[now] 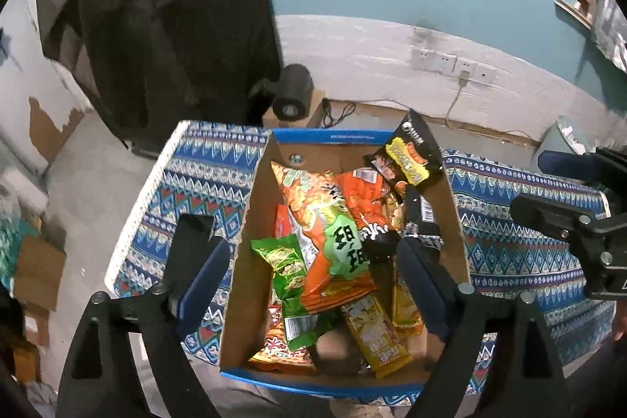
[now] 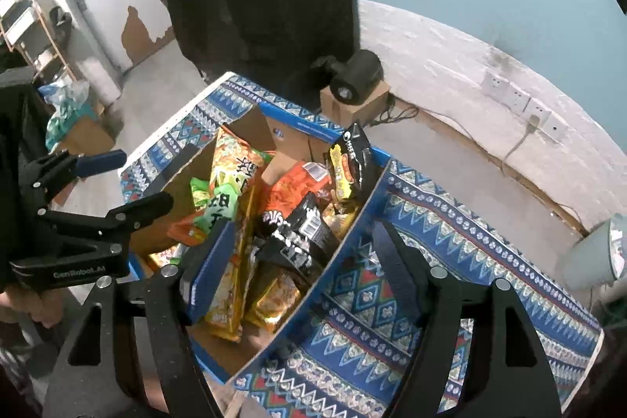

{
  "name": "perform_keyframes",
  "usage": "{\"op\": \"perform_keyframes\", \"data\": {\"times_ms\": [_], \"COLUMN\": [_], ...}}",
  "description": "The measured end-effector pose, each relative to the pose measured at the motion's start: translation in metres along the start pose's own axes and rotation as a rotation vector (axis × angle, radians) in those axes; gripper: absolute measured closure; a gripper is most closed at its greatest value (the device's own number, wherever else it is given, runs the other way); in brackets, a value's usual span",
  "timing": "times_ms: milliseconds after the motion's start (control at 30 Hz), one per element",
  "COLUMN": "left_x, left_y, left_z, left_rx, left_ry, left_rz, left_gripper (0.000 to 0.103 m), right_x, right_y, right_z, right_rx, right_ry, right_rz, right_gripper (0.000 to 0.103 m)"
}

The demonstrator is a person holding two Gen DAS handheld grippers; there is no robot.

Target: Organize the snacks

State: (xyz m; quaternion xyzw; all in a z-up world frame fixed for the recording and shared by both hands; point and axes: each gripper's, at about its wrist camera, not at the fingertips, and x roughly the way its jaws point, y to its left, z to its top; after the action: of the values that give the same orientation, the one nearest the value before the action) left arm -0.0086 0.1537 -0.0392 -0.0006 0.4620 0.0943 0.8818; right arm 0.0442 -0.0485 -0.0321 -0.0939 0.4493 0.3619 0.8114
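An open cardboard box (image 1: 243, 281) with a blue rim stands on the patterned tablecloth (image 1: 196, 175), filled with snack packets. A big orange packet with a green label (image 1: 325, 222) lies on top, beside a green packet (image 1: 286, 261), yellow packets (image 1: 376, 335) and a black packet (image 1: 419, 218). A black-and-yellow packet (image 1: 415, 151) leans in the far right corner. My left gripper (image 1: 313, 277) is open, one finger outside the box's left wall, the other over the snacks, holding nothing. My right gripper (image 2: 303, 265) is open astride the box's right wall (image 2: 345, 253), empty; the black packet (image 2: 301, 234) lies just ahead.
A black round device on a small carton (image 1: 292, 93) sits behind the table by a wall with sockets (image 1: 443, 61) and a cable. A dark cloth (image 1: 176, 6) hangs at the back left. A pale bin (image 2: 591, 261) stands at the right. Cartons lie on the floor (image 1: 39, 273).
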Motion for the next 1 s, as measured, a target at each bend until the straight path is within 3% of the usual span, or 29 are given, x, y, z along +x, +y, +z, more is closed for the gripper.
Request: {"op": "perform_keyframes", "data": {"times_ms": [233, 433, 1000], "left_x": [-0.027, -0.043, -0.047], "left_y": [-0.012, -0.020, -0.033], "left_z": [-0.002, -0.006, -0.011], "left_rx": [0.037, 0.037, 0.048], "left_ry": [-0.056, -0.075, -0.076], "left_rz": [0.001, -0.041, -0.036], "left_gripper": [0.014, 0.012, 0.012], "right_x": [-0.026, -0.042, -0.051], "right_y": [-0.005, -0.011, -0.023], "right_z": [-0.017, -0.035, -0.056], "right_rx": [0.009, -0.006, 0.008], "right_ry": [-0.047, -0.072, -0.086], "right_rz": [-0.027, -0.068, -0.066], "right_gripper": [0.026, 0.026, 0.026]}}
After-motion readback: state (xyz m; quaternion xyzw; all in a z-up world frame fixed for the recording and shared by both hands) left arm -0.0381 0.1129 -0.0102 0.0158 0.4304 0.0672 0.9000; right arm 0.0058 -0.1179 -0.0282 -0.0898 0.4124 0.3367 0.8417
